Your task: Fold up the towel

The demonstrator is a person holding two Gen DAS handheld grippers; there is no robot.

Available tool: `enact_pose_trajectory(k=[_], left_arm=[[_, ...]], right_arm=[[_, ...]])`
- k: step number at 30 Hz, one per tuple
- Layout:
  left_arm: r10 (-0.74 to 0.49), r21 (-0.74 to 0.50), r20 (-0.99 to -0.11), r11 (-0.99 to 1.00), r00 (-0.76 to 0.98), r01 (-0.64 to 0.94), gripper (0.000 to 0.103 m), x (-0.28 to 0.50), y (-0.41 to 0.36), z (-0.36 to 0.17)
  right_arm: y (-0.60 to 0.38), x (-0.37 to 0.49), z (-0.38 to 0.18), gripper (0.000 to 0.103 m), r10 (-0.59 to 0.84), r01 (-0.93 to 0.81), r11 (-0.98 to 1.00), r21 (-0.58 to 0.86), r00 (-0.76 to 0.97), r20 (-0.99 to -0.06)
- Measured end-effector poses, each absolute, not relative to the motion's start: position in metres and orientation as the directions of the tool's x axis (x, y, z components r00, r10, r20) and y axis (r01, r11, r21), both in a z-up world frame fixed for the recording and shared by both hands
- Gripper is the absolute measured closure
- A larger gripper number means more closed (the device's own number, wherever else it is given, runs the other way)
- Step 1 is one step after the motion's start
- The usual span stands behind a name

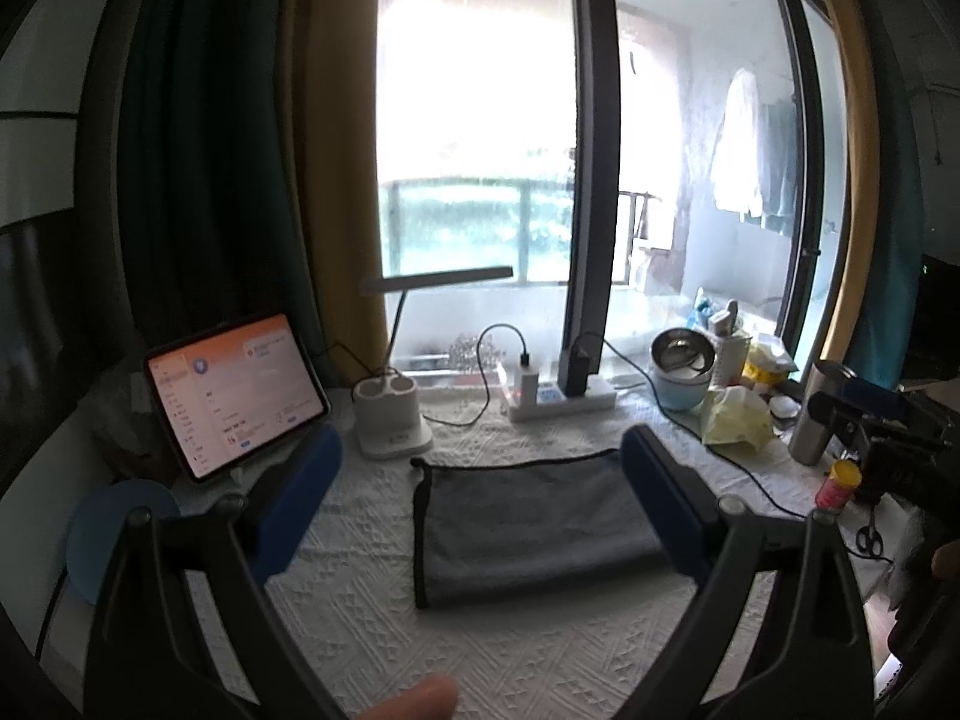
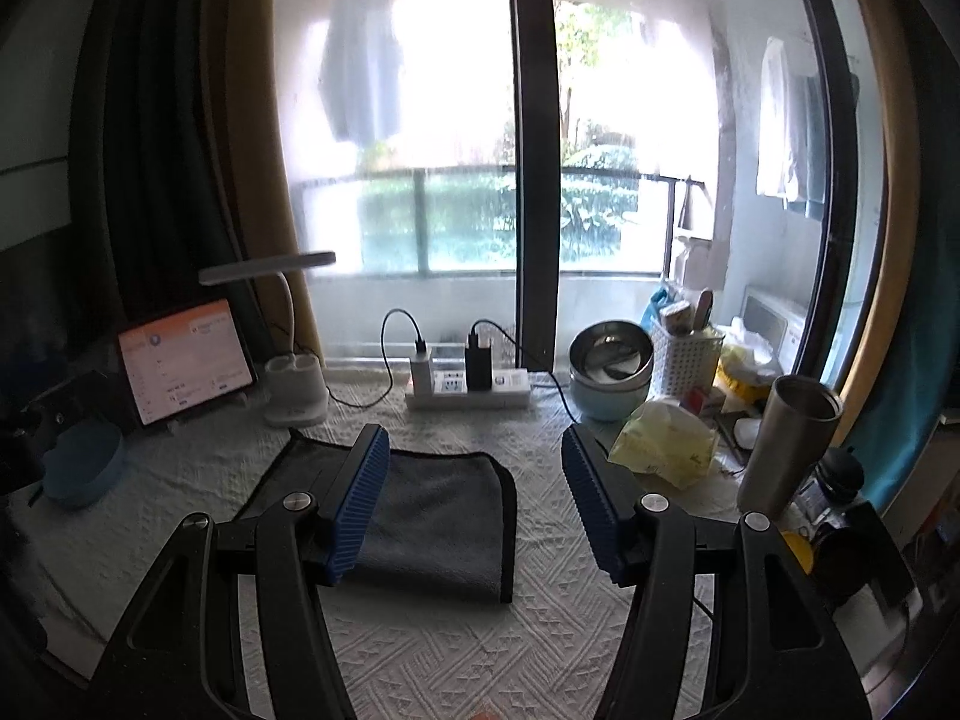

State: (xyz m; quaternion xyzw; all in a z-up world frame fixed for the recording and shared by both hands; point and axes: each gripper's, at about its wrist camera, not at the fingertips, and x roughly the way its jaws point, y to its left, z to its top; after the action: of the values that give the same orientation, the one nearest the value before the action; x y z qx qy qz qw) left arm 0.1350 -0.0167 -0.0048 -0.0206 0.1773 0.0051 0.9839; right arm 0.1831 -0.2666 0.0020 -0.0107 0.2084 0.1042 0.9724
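Note:
A grey towel (image 1: 528, 528) with dark edging lies folded flat on the white textured tablecloth (image 1: 420, 648). It also shows in the right wrist view (image 2: 432, 516). My left gripper (image 1: 480, 480) is open and empty, held above the table with the towel between and beyond its blue pads (image 1: 300, 498). My right gripper (image 2: 474, 480) is open and empty, above the towel's right part; its left pad (image 2: 360, 504) hides part of the towel. The right gripper's body shows at the right edge of the left wrist view (image 1: 882, 426).
A lit tablet (image 1: 234, 390) stands at the left, with a white desk lamp (image 1: 393, 414) and power strip (image 1: 564, 399) by the window. Bowls (image 2: 609, 372), a yellow bag (image 2: 666, 438), a steel tumbler (image 2: 786, 438) and clutter crowd the right. A blue dish (image 2: 81, 462) sits far left.

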Motion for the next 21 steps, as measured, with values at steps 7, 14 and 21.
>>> enact_pose_trajectory(k=[7,14,21], left_arm=[[-0.007,-0.045,-0.278,0.999,0.960,-0.006,0.008,0.101,-0.017,0.015],[-0.007,-0.041,-0.192,0.999,0.981,-0.001,0.008,0.070,-0.016,0.038],[-0.004,-0.040,-0.103,0.999,0.995,0.000,0.007,0.043,-0.011,0.056]], right_arm=[[-0.268,0.149,0.026,0.039,0.196,-0.205,0.979,0.011,0.919,-0.342],[-0.272,0.115,0.051,0.039,0.191,-0.199,0.980,-0.003,0.946,-0.262],[-0.273,0.086,0.071,0.036,0.179,-0.186,0.982,-0.018,0.966,-0.187]])
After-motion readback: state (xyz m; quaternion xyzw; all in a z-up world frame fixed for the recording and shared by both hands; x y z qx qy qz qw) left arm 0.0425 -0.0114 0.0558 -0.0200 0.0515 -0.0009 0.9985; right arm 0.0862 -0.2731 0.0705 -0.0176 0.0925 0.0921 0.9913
